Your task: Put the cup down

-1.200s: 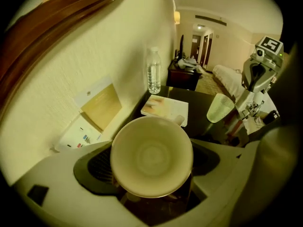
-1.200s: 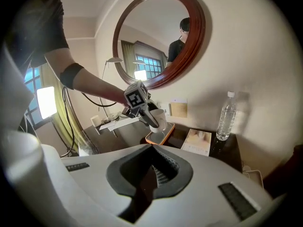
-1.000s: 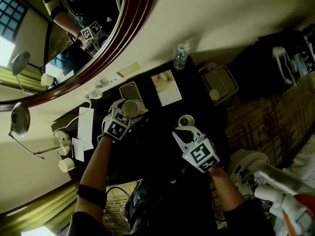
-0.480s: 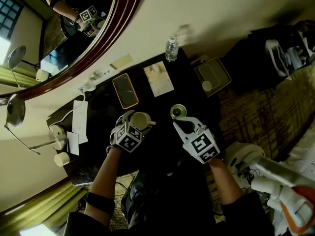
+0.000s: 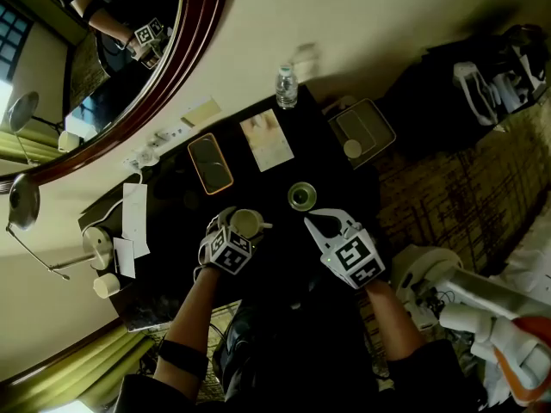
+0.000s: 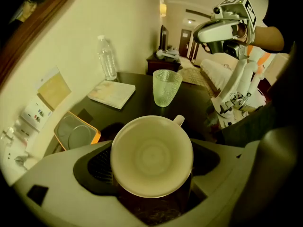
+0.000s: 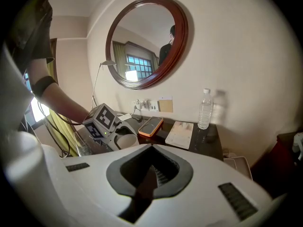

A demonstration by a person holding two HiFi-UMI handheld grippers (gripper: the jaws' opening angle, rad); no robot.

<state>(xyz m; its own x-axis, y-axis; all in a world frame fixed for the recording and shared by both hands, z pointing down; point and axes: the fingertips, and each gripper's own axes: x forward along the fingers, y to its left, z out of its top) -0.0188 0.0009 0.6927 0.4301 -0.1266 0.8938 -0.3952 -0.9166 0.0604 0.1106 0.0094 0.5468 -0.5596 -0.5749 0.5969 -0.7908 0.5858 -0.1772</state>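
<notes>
Cream glazed ceramic is filling the left gripper view. The cup [image 6: 151,156], round-rimmed, smooth inside, with a small loop handle pointing away, is sitting upright between the wide-set jaws of the left gripper [image 5: 241,229], which are clamping its sides. It is hanging over the near part of the dark table [image 6: 137,105]; whether its foot is touching the top is not showing.

Judging from this, the cup is wanting a straight descent with the rim level. The jaws should part evenly only once the base is resting flat, then lift clear without catching the handle. Glaze on a polished top is probably sliding easily, so no sideways nudge.

The right gripper [image 7: 151,148] is hovering alongside, jaws pressed together on nothing. Just beyond the cup, a pebbled green glass tumbler [image 6: 166,86] is standing, with little margin. Farther back are lying a flat orange-edged case [image 6: 75,134], a matte booklet [image 6: 112,93] and a clear ribbed bottle [image 6: 107,58].
</notes>
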